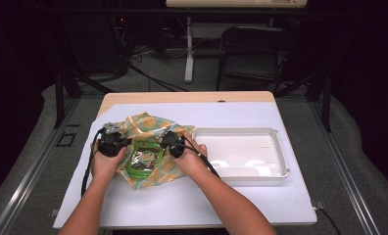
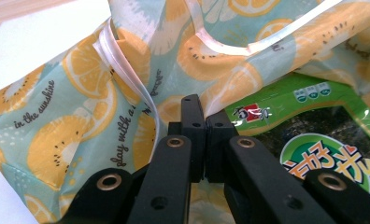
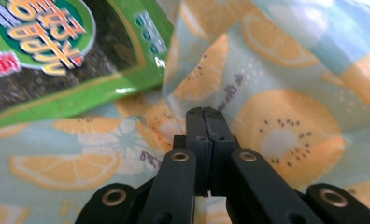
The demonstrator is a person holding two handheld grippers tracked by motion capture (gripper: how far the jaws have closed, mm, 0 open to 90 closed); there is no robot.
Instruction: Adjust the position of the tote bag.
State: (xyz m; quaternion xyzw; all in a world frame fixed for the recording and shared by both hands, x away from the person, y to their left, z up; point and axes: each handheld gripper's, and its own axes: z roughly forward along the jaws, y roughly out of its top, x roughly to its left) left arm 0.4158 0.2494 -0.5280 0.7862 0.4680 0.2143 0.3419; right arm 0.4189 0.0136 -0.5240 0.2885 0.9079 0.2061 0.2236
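A light-blue cloth bag [image 1: 148, 125] printed with orange fruit slices lies crumpled on the white mat. A green snack packet [image 1: 144, 160] lies in its open mouth. My left gripper [image 1: 126, 143] sits at the bag's left side and my right gripper [image 1: 165, 142] at its right, with the packet between them. In the left gripper view the jaws [image 2: 205, 114] are pressed together on the bag [image 2: 80, 93] near its white-trimmed edge, beside the packet [image 2: 314, 121]. In the right gripper view the jaws [image 3: 205, 114] are closed on a fold of the bag [image 3: 276, 84], just below the packet [image 3: 57, 60].
A shallow white tray [image 1: 280, 147] stands on the mat just right of the bag, close to my right hand. The mat covers a wooden table [image 1: 182, 97]. A dark chair [image 1: 251, 49] and a table leg stand on the floor beyond the far edge.
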